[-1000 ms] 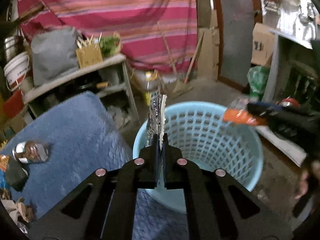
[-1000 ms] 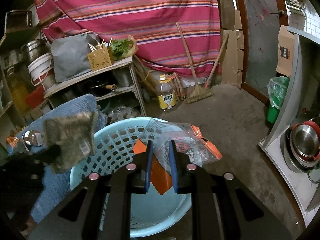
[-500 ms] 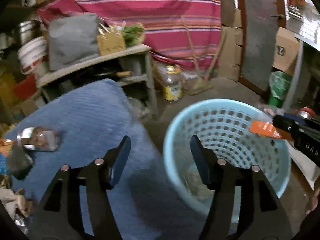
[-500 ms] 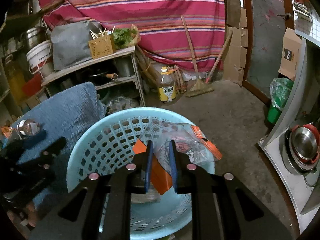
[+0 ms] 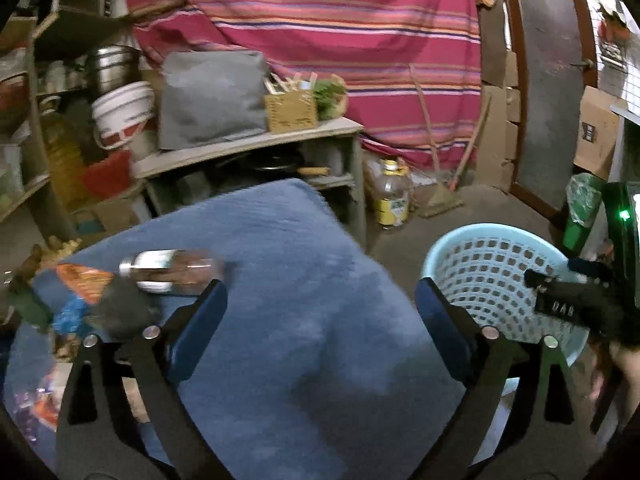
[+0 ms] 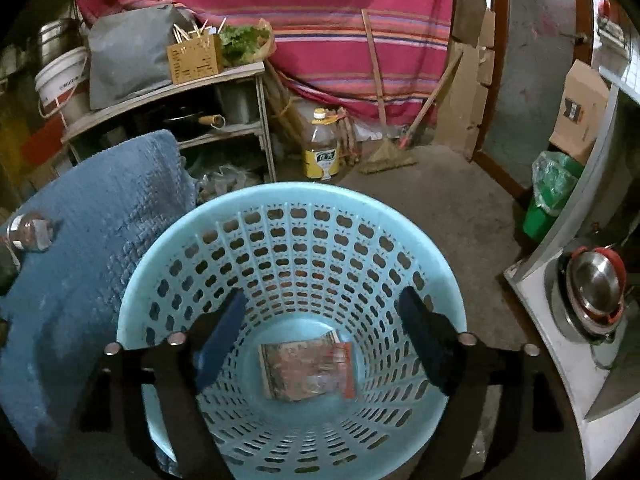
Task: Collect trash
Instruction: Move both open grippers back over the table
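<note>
Two tools: both are opening, and neither has anything between its fingers.
Litter pile, far left: an orange wrapper [image 5: 82,280], a dark crumpled scrap [image 5: 120,312] and a clear bottle [image 5: 172,270] lie close together on the blue bench cover [image 5: 300,320].
Left tool [image 5: 320,308]: a second ago it pinched a flat dark packet over the basket; now it is released and faces the bench, aimed between pile and basket.
Basket [image 6: 292,196]: pale blue and perforated, standing on the floor just beside the bench.
Right tool [image 6: 320,320]: it clamped a clear bag with an orange strip until half a second ago; now it hangs released above the basket's mouth.
Basket floor: a wrapper [image 6: 308,368] with an orange edge lies flat at the bottom.
Meaning for the task: both drops look finished, and the bench litter likely comes next.
</note>
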Motion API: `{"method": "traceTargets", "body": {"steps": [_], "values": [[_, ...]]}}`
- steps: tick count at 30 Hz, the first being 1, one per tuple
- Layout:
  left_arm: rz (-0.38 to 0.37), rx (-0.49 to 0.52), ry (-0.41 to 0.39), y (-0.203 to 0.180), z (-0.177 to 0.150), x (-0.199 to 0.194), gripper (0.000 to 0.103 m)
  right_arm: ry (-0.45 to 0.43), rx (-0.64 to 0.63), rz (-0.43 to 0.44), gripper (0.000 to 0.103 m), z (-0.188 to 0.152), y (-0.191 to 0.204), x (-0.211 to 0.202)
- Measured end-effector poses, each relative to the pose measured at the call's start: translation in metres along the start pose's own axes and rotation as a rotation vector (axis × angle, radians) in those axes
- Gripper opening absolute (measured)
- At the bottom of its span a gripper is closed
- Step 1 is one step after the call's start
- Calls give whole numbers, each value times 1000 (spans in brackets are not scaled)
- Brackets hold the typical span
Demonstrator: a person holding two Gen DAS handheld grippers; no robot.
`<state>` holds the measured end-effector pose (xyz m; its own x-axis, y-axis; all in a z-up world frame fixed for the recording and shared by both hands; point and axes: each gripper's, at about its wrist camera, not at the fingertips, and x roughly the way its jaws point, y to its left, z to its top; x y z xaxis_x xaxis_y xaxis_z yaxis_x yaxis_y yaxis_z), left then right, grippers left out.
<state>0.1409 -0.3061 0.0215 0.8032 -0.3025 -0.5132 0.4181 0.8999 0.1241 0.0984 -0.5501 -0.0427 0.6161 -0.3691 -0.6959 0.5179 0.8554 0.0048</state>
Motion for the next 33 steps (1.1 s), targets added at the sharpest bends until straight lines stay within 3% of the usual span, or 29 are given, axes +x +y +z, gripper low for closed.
{"method": "traceTargets", "body": {"steps": [6, 12, 24, 33], "values": [[73, -39, -44, 53, -7, -43, 98, -113, 60, 71, 89, 11, 14, -34], [138, -99, -61, 112, -25, -71, 98, -196, 4, 171, 94, 14, 78, -67], [272, -253, -18, 224, -69, -76, 98, -180, -208, 309, 94, -19, 214, -86], [369, -274, -30, 264, -90, -88, 98, -183, -264, 370, 94, -39, 257, -100]]}}
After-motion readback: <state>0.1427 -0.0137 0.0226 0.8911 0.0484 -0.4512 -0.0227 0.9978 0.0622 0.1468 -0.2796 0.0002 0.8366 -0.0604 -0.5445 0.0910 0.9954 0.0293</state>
